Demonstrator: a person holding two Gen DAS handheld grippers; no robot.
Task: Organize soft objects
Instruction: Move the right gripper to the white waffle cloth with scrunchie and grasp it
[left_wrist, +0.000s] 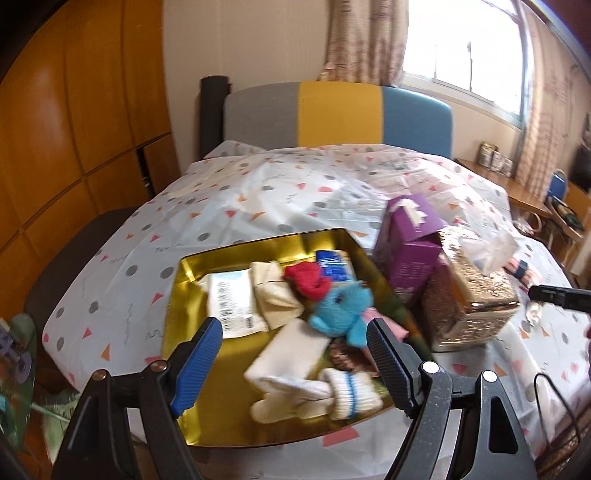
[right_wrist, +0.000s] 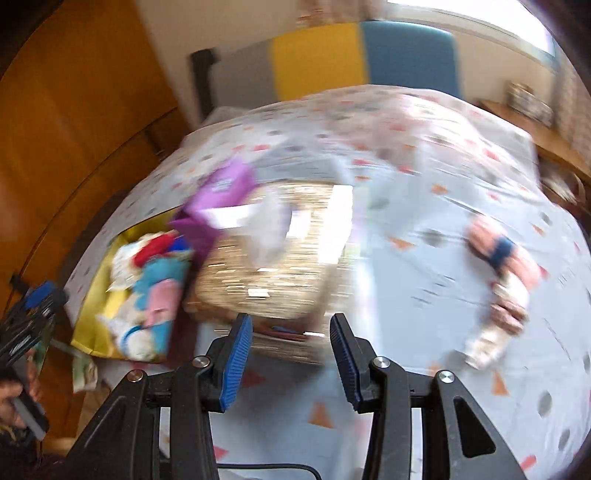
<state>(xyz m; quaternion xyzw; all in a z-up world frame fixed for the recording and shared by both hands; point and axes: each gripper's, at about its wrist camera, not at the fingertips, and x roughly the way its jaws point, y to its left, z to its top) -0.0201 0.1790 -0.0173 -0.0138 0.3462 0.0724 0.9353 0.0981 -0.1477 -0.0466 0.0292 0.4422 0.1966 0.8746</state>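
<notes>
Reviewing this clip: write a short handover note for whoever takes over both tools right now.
Left tool: open, empty, hovering over the gold metal tray.
Right tool: open, empty, above the bedsheet in front of the glittery gold tissue box; its view is blurred.
Done: the tray already holds a blue plush toy, a red knitted item and white socks.
Left: a pink sock with a navy band lies loose on the patterned bedsheet, right of the tissue box.
</notes>
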